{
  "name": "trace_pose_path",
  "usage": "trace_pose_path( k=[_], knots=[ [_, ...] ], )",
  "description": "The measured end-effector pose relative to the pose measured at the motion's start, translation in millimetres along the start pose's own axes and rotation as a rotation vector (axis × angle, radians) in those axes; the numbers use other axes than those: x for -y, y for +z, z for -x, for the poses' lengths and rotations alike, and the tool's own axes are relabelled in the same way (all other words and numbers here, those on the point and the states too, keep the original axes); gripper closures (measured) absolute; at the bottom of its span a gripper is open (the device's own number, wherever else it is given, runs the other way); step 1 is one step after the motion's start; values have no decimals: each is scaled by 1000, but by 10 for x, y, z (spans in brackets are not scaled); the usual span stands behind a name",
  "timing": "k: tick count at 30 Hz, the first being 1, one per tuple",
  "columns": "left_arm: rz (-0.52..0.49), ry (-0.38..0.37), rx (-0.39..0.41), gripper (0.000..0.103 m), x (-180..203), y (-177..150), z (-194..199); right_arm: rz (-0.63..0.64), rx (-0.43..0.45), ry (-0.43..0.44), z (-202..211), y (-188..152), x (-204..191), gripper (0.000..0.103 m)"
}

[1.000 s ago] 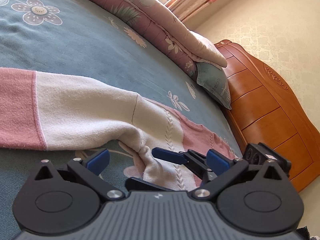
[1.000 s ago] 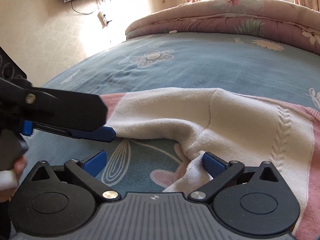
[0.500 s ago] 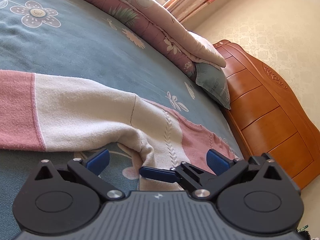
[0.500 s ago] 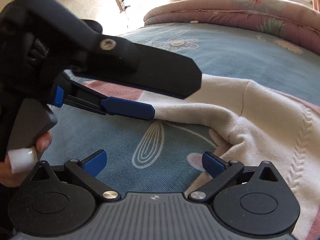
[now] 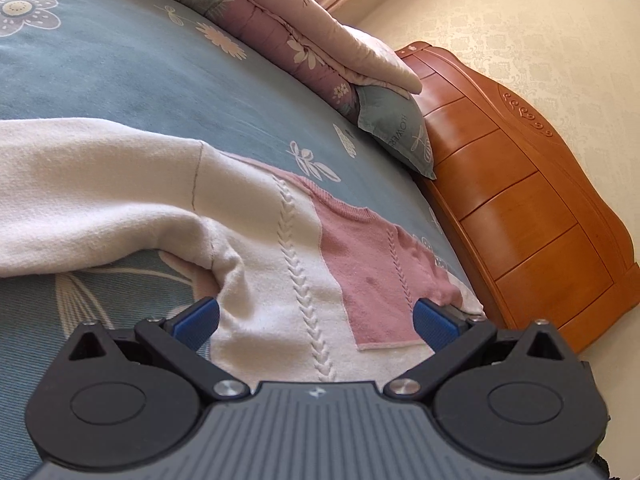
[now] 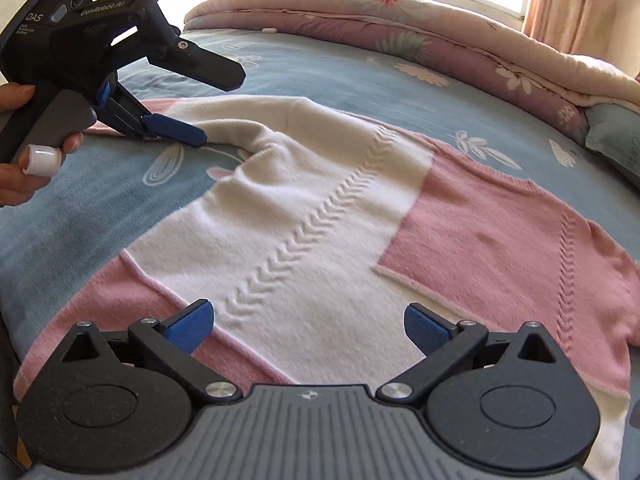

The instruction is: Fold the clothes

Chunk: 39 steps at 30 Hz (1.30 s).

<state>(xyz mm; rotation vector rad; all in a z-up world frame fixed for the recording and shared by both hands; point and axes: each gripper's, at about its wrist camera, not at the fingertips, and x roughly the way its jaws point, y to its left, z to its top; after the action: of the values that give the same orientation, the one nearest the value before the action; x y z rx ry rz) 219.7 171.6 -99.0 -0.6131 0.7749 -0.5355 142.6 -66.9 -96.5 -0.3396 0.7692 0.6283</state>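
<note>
The pink-and-white sweater (image 6: 320, 208) lies spread flat on the blue floral bedspread (image 6: 320, 76). Left gripper (image 5: 316, 320): jaws spread wide, empty, poised low over the white body panel near the armpit fold; contact cannot be determined. Right gripper (image 6: 306, 322): jaws likewise spread wide, gripping nothing, positioned above the sweater's hem region over the pink and white panels.

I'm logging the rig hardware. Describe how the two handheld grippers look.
Both match: the left gripper and right gripper each have a ribbed grey body, two round black pivot housings, black linkage arms with silver screws and blue ribbed finger pads. Seen from outside, the left one carries a black camera housing with white lettering, a grey handle and a white knob.
</note>
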Motion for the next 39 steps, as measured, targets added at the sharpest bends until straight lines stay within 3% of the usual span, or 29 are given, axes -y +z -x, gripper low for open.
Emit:
trace_pose_path(
  k=[6, 11, 15, 18, 21, 24, 28, 32, 35, 37, 39],
  knots=[
    [-46, -44, -35, 1, 153, -115, -290, -82, -17, 18, -58, -250, 170, 0],
    [-68, 22, -80, 1, 141, -228, -534, -97, 32, 40, -54, -386, 196, 0],
    [-130, 57, -60, 1, 224, -290, -502, -87, 93, 39, -20, -483, 186, 0],
    [-148, 95, 34, 1, 228, -255, -347, -77, 77, 34, 2, -472, 174, 0],
    [-72, 181, 83, 1, 70, -138, -310, -70, 53, 32, 31, -474, 174, 0],
    [49, 182, 91, 1, -168, -20, -362, -69, 37, 27, 63, -492, 170, 0],
    [218, 82, 129, 1, -412, 160, -475, -63, 25, 22, 82, -509, 162, 0],
    [338, 85, 215, 1, -560, 401, -345, -64, 23, 25, 81, -511, 173, 0],
    [337, 179, 218, 1, -608, 528, -162, -63, 24, 23, 79, -515, 166, 0],
    [294, 250, 154, 1, -561, 519, -102, -63, 25, 23, 76, -516, 164, 0],
    [248, 271, 79, 1, -438, 438, -82, -63, 25, 22, 77, -518, 162, 0]
  ],
)
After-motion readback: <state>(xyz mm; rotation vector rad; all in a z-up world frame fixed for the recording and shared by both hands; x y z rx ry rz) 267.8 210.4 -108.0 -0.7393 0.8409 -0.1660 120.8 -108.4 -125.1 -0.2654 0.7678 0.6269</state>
